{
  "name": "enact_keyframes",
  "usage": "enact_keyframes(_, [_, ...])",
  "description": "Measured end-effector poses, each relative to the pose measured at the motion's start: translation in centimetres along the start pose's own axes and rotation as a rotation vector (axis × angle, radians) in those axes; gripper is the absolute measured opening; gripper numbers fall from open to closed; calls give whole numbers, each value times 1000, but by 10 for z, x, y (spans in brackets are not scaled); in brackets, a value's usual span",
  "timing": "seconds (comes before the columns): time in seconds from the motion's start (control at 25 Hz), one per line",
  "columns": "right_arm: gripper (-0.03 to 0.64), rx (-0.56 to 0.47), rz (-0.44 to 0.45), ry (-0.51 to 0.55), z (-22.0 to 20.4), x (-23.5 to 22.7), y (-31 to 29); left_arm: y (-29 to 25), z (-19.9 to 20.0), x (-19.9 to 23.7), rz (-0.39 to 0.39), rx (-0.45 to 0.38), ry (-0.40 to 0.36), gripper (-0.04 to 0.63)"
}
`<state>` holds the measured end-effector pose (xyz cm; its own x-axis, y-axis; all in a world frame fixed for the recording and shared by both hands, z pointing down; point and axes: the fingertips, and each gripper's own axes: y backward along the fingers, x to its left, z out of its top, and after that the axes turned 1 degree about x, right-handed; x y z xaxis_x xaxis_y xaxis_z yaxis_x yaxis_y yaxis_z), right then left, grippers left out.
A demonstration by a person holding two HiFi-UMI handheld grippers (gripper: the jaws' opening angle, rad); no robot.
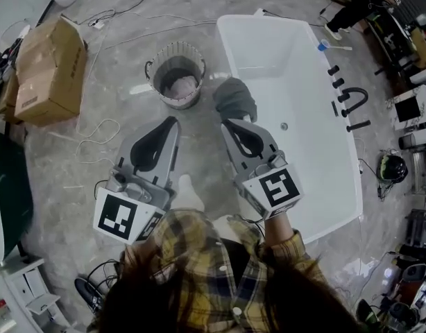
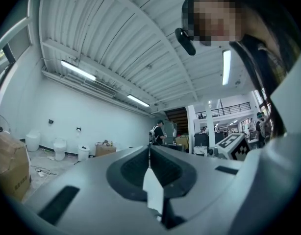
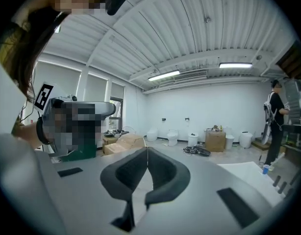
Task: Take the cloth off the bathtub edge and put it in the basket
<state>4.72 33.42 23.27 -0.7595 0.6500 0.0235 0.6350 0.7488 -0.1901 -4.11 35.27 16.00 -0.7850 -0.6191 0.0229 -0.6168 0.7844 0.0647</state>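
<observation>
We look down on a grey marbled floor (image 1: 130, 47). A white bathtub (image 1: 268, 47) fills the right half of the head view, running away from us. At the far left a cardboard box (image 1: 50, 71) sits tilted, with loose cables (image 1: 95, 141) on the floor near it. Between the box and the bathtub, near the tub's left rim, stands the basket (image 1: 175, 47), pale and ribbed, with two handles. Something light-coloured lies in its bottom.

We hold both claws low in front of us, side by side and pointing forward. The left claw (image 1: 173, 119) is over bare floor, its tip short of the basket. Its own view shows the two jaws pressed together with nothing between them. The right claw (image 1: 226, 122) is likewise clenched and empty, its jaws meeting in one thin line in its own view.

The cloth (image 1: 235, 97), dark grey and bunched, hangs over the tub's left rim, apart from the basket on its left. The right claw's tip lies just short of its near edge, and we cannot tell whether they touch.

On the tub's right rim lie several black fittings (image 1: 348, 103), and farther along it a small blue item (image 1: 324, 46).
</observation>
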Motion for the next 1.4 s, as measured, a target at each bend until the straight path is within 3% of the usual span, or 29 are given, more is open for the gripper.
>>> enact_keyframes(0.36, [15,2,-89,3,7,-12,-62,-8,0,74,-35,-16,-5,20])
enact_keyframes(0.8, [15,125,-151,-17,-8,-34,-105,-32,-23,113,-77,29,62,20])
enact_keyframes(0.88, [15,109,-145,-6,-8,-42,-114,-42,-27,120,-78,34,66,20])
enact_keyframes(1.12, [16,68,-156,-5,-1,-78,-155,-91,-28,153,-113,38,75,20])
enact_keyframes(1.4, [15,74,-219,-13,13,-156,-207,-192,-18,190,-199,32,52,20])
